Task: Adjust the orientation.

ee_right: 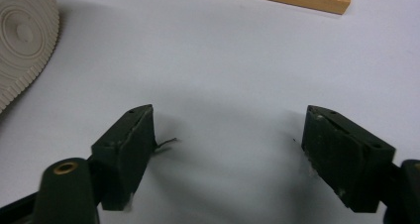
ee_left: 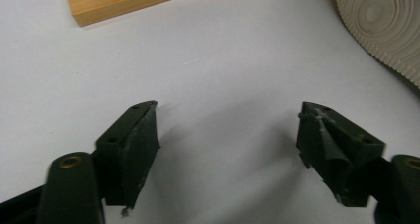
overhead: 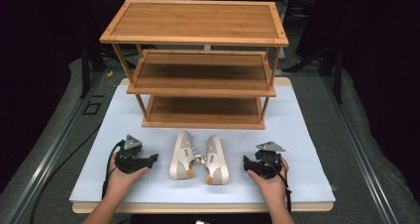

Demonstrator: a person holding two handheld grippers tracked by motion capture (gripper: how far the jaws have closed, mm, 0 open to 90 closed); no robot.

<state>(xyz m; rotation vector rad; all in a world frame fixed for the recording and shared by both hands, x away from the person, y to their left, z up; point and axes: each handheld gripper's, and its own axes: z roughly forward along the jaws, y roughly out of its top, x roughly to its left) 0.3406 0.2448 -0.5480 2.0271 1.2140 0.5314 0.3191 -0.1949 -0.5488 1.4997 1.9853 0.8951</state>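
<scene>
Hands at the near table edge, one gripper in each. Left gripper [overhead: 148,160], held in the person's left hand [overhead: 124,177], rests on the white mat [overhead: 302,135] left of the shoes, nose pointing right; its own view shows both black jaws wide apart with bare mat between them, gripping nothing. Right gripper [overhead: 246,163], held in the right hand [overhead: 270,182], rests right of the shoes, nose pointing left; its own view likewise shows jaws spread wide, nothing between.

Pair of beige shoes [overhead: 199,157], between the two grippers, near each but touching neither. Both lie tipped on their sides with openings facing inward, orange heel patches toward the person; so the high view gives them. The gripper views add the ribbed, ring-patterned sole: left shoe sole [ee_left: 384,23] at the upper right of the left gripper view, right shoe sole [ee_right: 22,35] at the upper left of the right gripper view.

Bamboo shoe rack [overhead: 198,40], three tiers, all bare, standing on the mat just beyond the shoes. Gripper views catch a corner of its lowest board alone.
</scene>
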